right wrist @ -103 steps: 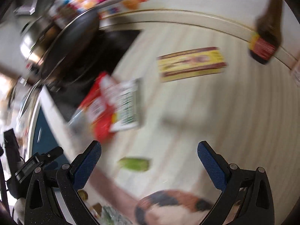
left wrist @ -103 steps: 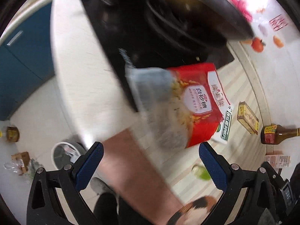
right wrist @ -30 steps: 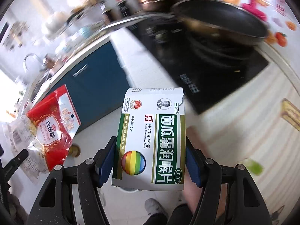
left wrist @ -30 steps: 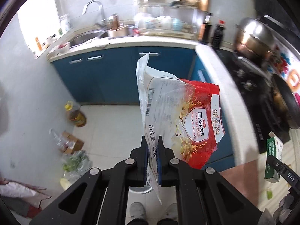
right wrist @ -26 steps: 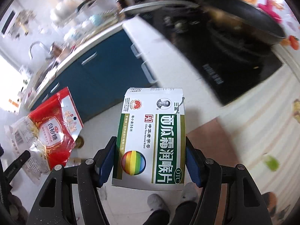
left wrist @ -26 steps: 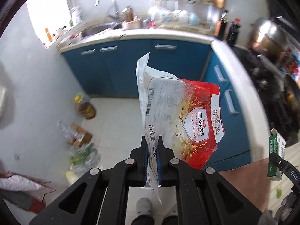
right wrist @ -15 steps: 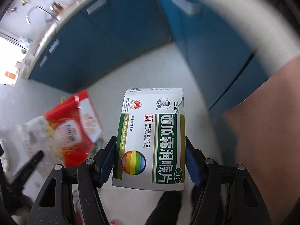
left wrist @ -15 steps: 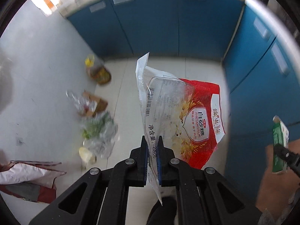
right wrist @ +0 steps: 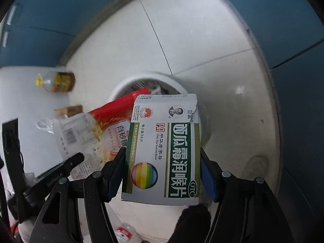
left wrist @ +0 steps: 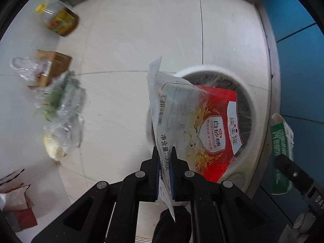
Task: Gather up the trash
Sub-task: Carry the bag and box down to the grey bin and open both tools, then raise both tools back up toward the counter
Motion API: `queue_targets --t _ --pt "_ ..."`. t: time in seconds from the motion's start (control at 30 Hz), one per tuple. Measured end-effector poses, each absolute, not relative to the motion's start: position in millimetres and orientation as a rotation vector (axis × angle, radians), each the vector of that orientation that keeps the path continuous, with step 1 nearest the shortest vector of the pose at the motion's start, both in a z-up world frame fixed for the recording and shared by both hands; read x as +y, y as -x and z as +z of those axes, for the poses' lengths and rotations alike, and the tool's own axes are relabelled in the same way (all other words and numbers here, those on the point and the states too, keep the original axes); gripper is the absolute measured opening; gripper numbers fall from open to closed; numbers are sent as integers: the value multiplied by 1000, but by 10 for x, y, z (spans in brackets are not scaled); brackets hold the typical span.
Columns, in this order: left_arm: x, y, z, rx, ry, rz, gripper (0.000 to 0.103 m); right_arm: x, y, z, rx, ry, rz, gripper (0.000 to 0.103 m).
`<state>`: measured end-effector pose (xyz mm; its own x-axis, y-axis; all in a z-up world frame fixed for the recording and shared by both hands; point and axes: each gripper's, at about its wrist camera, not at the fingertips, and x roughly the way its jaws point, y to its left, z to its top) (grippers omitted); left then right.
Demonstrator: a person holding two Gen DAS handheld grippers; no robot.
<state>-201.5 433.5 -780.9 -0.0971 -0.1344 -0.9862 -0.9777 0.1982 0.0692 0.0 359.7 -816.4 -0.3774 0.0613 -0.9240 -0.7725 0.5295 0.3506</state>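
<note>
My left gripper is shut on the clear edge of a red and clear sugar bag, which hangs over a round white trash bin on the floor. My right gripper is shut on a white and green medicine box, its blue pads pressing both sides. In the right wrist view the white trash bin lies beyond the box, and the sugar bag shows at the left. The medicine box also appears at the right edge of the left wrist view.
Blue cabinet fronts stand close to the right of the bin. On the pale tiled floor at the left lie an oil bottle, a cardboard box, clear plastic bags with greens and a red and white bag.
Both grippers have dropped from counter height down to just above the floor and tilted downward, each keeping its item. The trash bin has come into view beneath them.
</note>
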Motion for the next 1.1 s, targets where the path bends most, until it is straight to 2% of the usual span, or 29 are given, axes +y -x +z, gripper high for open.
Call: queue_targets --t 0.07,0.2,0.23,0.27,0.3,0.33,0.43,0.5,0.57,0.7,0.77,0.9,1.1 --pt "4322 2021 -7993 1477 1140 1021 12 3636 2 -8420 1742 627 1002 68" --pt "4305 2085 -8175 1471 1210 961 13 3671 89 -8756 1774 678 1023 69" --pt "4287 2104 -8179 1467 1217 959 18 3686 131 -8823 1788 699 1034 70" --pt "4280 2121 -8168 1458 1227 957 47 3691 157 -8859 1799 719 1030 71" --pt "4296 2155 -8161 1451 1231 960 69 3723 193 -8850 1797 734 1021 71" --pt "4293 2171 -8129 1441 1230 967 103 3726 187 -8826 1787 747 1010 72" --pt "4332 2285 -8000 1420 1235 997 103 3718 145 -8703 1772 731 994 85" --pt "4348 2370 -7881 1393 1249 1015 103 3706 110 -8553 1751 727 995 85" --pt "4348 2435 -7686 1387 1213 1053 103 3695 65 -8389 1718 754 992 93" --pt "4300 2527 -7221 1371 1113 1137 103 3644 65 -7952 1616 831 1011 95" --pt "4253 2571 -6873 1345 1034 1194 103 3617 103 -7691 1542 884 1020 103" --pt "4150 2618 -6172 1280 925 1268 103 3563 259 -6909 1296 973 1049 103" --pt "3923 2611 -5015 1218 840 1279 103 3458 404 -5537 1172 942 1152 103"
